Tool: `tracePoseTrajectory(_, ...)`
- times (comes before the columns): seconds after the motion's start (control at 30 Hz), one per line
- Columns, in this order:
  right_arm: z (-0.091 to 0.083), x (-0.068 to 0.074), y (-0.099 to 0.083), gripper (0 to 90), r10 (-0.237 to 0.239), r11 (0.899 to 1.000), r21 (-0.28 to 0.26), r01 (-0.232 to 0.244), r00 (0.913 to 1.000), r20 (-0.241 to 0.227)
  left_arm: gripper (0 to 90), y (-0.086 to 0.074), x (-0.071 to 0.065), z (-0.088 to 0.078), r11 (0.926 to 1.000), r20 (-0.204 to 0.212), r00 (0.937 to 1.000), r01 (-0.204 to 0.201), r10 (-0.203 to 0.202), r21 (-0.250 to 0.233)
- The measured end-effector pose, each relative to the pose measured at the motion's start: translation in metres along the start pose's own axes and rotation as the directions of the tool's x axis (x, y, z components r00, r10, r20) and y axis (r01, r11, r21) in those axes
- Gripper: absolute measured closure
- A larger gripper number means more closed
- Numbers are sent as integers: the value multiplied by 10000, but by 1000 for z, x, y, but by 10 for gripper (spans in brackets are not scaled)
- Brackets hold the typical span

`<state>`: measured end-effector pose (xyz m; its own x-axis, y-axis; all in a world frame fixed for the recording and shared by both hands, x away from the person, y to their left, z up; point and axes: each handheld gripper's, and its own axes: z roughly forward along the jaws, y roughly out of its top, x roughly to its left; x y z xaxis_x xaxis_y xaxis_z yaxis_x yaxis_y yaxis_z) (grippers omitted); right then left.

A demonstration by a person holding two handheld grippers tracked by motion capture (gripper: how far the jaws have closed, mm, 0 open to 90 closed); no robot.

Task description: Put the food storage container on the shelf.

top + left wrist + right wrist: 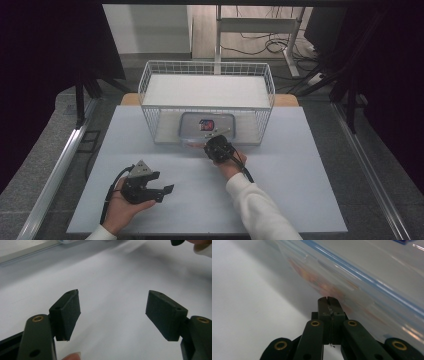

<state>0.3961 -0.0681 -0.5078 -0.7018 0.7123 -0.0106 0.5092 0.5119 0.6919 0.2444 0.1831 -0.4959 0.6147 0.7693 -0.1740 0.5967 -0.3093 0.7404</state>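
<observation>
My left gripper point(150, 186) sits low at the near left of the desk point(300, 190). My hand cups it from below, and it lies a bit on its side, with the grey plate on top and the jaws pointing to the right. In the left gripper view its jaws stand wide apart with nothing between them, just bare desk. A fingertip pokes in at the bottom edge of that view.

My right gripper point(218, 148) is farther out, near the middle of the desk. My arm in a white sleeve point(255, 205) reaches up from the bottom right, and the gripper points away from me at the wire basket point(150, 80). In the right gripper view point(328, 301) its jaws are pressed flat together. I can't see anything pinched between them.

The clear box point(207, 127) lies flat inside the wire basket, at its near side, with a red and dark picture on its lid. The tips of my right jaws are right up at the near edge of the box. I cannot tell if they touch it.

In the right gripper view the clear box point(367, 277) is very close and blurry. I see a blue line along it and some orange and red shapes through the side, but I can't make out what they are. From above, my right gripper hides part of the box's near edge.
</observation>
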Motion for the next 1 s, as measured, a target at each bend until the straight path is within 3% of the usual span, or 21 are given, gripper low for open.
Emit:
tracePoseTrajectory(0.23,7,-16,6,890,666,9978,-45,-665,9974,264,274,0,1,1,10000,16,10000,5,-5,2)
tracePoseTrajectory(0.43,11,-20,14,890,798,9967,-146,-793,9960,391,274,0,2,2,10000,26,10000,22,-22,39)
tracePoseTrajectory(0.8,21,-20,17,890,839,9964,-142,-834,9955,451,274,0,3,3,9999,-3,10000,-31,31,98)
tracePoseTrajectory(0.93,16,-20,16,890,824,9966,-97,-821,9958,399,274,0,4,2,10000,6,10000,-9,9,86)
tracePoseTrajectory(1.0,11,-18,15,890,590,9982,-81,-588,9977,327,274,0,4,2,10000,5,10000,-14,14,75)
